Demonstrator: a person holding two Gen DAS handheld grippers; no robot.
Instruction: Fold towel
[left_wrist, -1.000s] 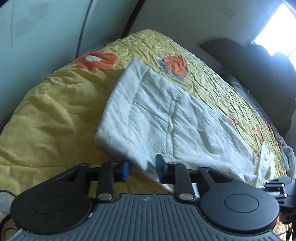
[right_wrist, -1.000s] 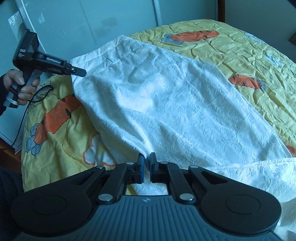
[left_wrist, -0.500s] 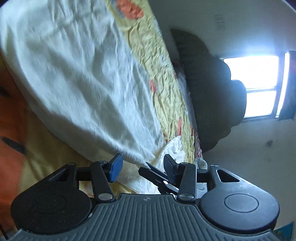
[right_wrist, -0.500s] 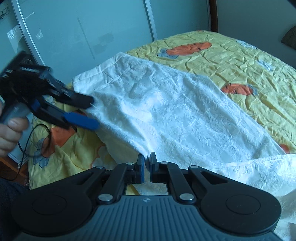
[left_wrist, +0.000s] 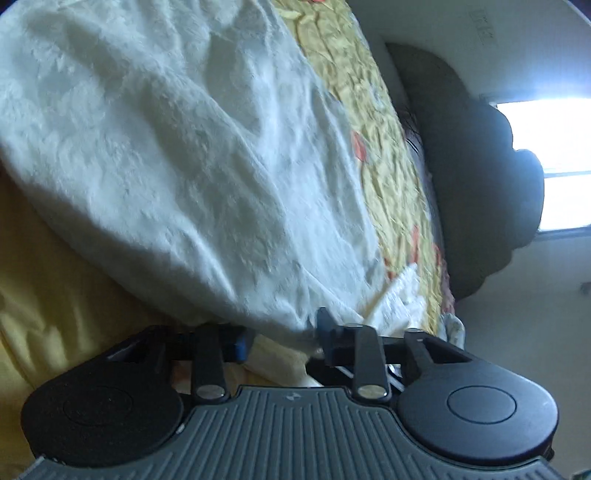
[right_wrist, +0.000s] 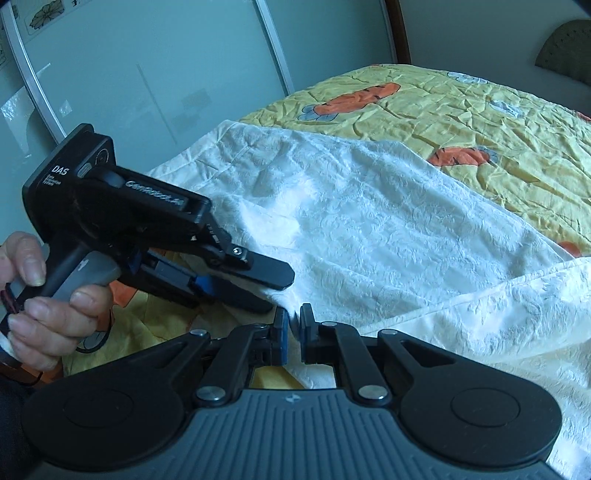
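Note:
A white textured towel (right_wrist: 369, 229) lies spread over a yellow bedspread (right_wrist: 480, 103). My right gripper (right_wrist: 293, 334) is shut on a thin fold of the towel's near edge. Just left of it, a hand (right_wrist: 33, 295) holds my left gripper (right_wrist: 275, 291), whose fingers straddle the same edge. In the left wrist view the towel (left_wrist: 166, 147) fills the upper left. There the left gripper (left_wrist: 283, 334) has its jaws closing, with the towel's hem bunched between them and a gap still showing at the blue pad.
Pale sliding wardrobe doors (right_wrist: 147, 74) stand beyond the bed's far side. A dark padded headboard (left_wrist: 480, 184) and a bright window (left_wrist: 554, 162) lie past the bed's end. The bedspread (left_wrist: 55, 277) drops away under the towel's near edge.
The left gripper has swung from the towel's far left corner to right beside the right gripper and rolled. Its jaws widened, then narrowed around the hem. The right gripper has stayed put.

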